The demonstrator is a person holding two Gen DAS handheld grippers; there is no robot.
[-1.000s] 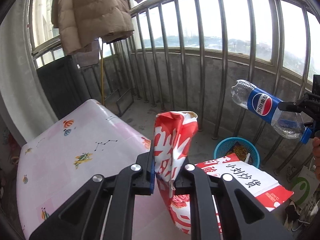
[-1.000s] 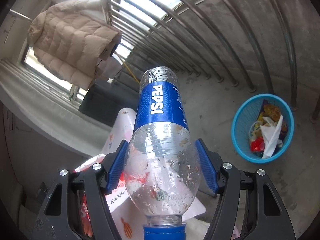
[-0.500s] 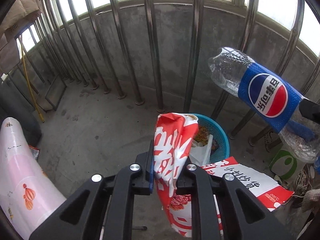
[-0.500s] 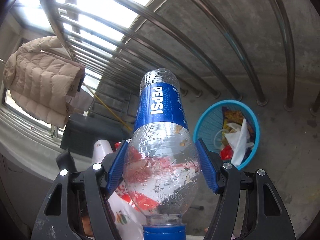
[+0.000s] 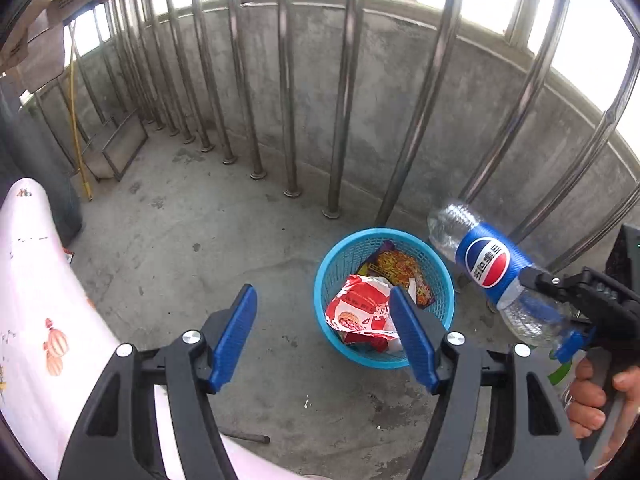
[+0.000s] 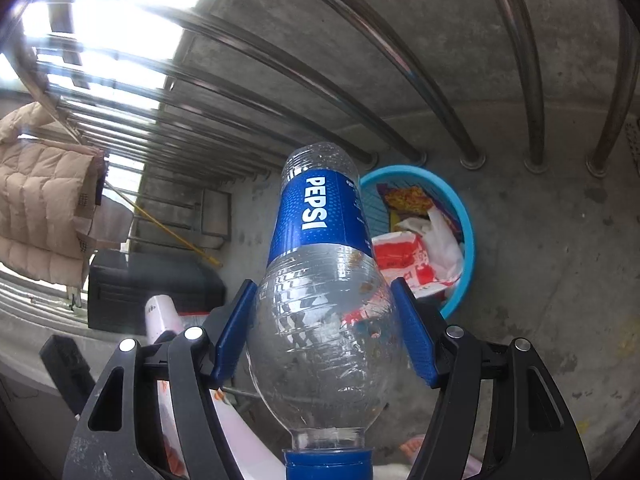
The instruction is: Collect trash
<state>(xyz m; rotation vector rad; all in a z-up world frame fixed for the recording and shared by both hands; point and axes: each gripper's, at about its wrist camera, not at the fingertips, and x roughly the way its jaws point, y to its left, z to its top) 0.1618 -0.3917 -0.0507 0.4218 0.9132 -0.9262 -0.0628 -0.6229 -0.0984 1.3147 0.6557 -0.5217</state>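
Observation:
My left gripper (image 5: 323,304) is open and empty above the concrete floor, just left of a blue plastic basket (image 5: 332,344). A red and white snack bag (image 5: 360,312) lies inside the basket on other wrappers. My right gripper (image 6: 324,292) is shut on an empty clear Pepsi bottle (image 6: 320,280) with a blue label, cap toward the camera. The bottle (image 5: 488,264) hangs in the air right of the basket in the left wrist view. The basket (image 6: 466,216) and the snack bag (image 6: 412,260) also show behind the bottle in the right wrist view.
Steel railing bars (image 5: 344,80) and a low concrete wall stand right behind the basket. A table with a pink patterned cloth (image 5: 36,300) is at the left. A beige down jacket (image 6: 44,192) hangs at the far left. A black case (image 6: 148,288) stands by the table.
My left gripper opened and the red and white snack bag dropped into the blue basket. The right gripper moved down nearer the basket, still holding the bottle.

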